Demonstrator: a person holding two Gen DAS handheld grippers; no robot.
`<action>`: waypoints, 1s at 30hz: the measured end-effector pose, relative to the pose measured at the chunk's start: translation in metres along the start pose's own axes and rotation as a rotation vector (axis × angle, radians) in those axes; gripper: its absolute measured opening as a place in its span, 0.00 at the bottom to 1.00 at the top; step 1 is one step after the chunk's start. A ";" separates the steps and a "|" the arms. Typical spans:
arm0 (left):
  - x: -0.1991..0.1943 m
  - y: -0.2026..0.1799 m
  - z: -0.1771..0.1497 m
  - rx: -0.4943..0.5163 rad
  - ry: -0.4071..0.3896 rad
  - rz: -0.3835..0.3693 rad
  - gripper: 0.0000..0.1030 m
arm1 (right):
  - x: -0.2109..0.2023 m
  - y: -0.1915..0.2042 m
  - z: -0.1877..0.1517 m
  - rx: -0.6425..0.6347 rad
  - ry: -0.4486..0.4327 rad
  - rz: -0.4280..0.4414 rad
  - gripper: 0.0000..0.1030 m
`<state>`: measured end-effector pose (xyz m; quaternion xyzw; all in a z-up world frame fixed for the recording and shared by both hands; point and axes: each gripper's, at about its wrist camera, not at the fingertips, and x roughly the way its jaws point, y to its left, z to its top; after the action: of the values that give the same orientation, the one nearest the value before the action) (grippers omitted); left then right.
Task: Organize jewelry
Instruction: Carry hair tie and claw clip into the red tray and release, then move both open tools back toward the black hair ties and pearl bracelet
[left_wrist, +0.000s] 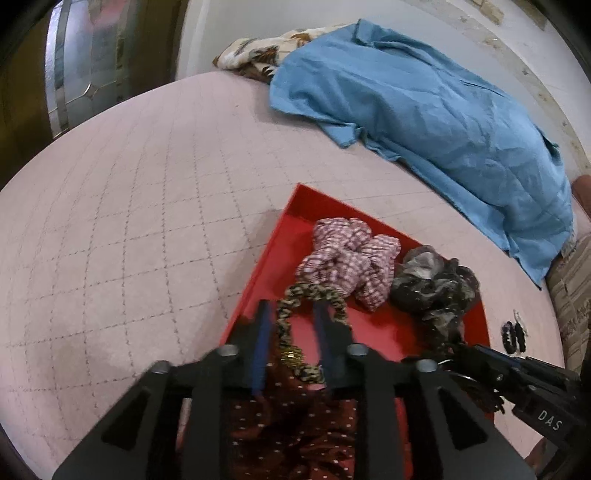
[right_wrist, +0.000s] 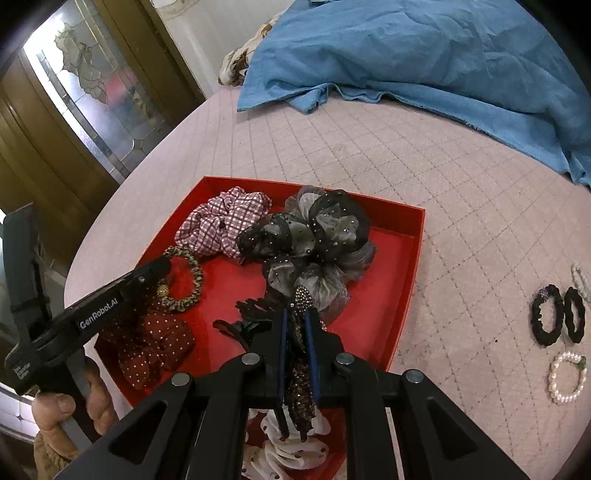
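With my right claw (right_wrist: 295, 321) clamped on the rhinestone hair clip (right_wrist: 301, 384) above the red tray (right_wrist: 406, 266), I'd lower it gently into bare tray floor, while my left claw (left_wrist: 291, 314), fingers apart, straddles the leopard scrunchie (left_wrist: 310, 295) without snagging it.

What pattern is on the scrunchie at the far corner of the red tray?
The pink-and-white checked fabric scrunchie has a gingham check; the right wrist view shows it best.
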<state>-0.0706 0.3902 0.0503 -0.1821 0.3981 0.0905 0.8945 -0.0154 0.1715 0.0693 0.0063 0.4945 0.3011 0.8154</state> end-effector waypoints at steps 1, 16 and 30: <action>-0.001 -0.002 0.000 0.006 -0.008 -0.005 0.38 | -0.001 0.000 -0.001 0.002 0.001 0.000 0.17; -0.013 -0.006 -0.004 0.022 -0.067 -0.032 0.58 | -0.042 0.008 -0.019 0.005 -0.073 -0.022 0.42; -0.044 -0.023 -0.021 0.084 -0.154 0.074 0.58 | -0.085 -0.022 -0.060 -0.011 -0.106 -0.118 0.46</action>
<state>-0.1070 0.3597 0.0756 -0.1223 0.3382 0.1205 0.9253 -0.0817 0.0943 0.0997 -0.0112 0.4483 0.2545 0.8568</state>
